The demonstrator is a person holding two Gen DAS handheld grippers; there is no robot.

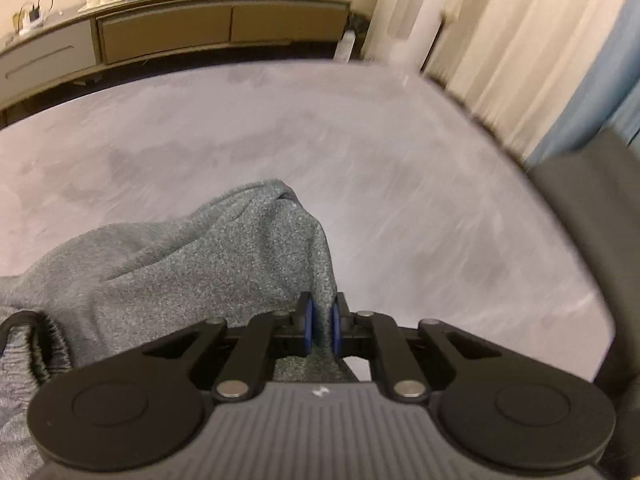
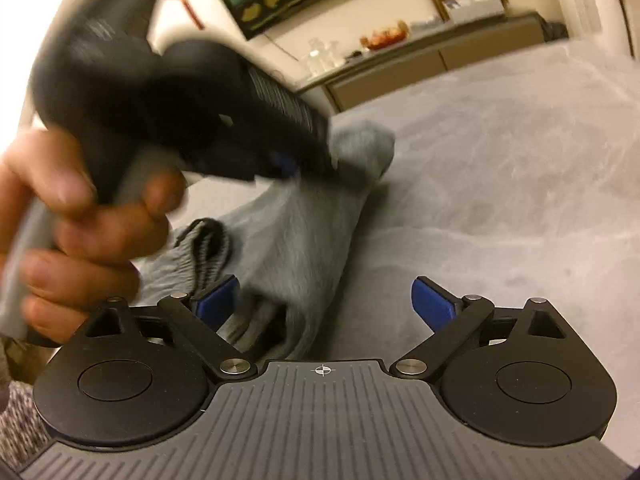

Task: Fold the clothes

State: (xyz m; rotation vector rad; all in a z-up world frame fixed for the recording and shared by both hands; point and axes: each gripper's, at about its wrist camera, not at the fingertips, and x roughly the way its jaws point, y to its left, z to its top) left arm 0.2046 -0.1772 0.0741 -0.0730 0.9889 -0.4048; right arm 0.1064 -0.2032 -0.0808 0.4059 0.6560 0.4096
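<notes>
Fabric of the grey garment (image 1: 192, 264) is pinched between the closed pads of our left gripper (image 1: 321, 326), lifting a fold off the grey worktop (image 1: 400, 168). Our right gripper (image 2: 326, 300) is spread wide, holding nothing, just before the garment's near bunched end.

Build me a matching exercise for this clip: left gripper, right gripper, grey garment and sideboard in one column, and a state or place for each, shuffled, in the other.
Column 1
1. left gripper
2. right gripper
3. grey garment
4. sideboard

Column 2
A. bunched on the grey surface
B. open, holding nothing
C. against the far wall, carrying glasses
D. shut on a fold of fabric

Pairs: 1-D, 2-B, 3-A, 4-C
</notes>
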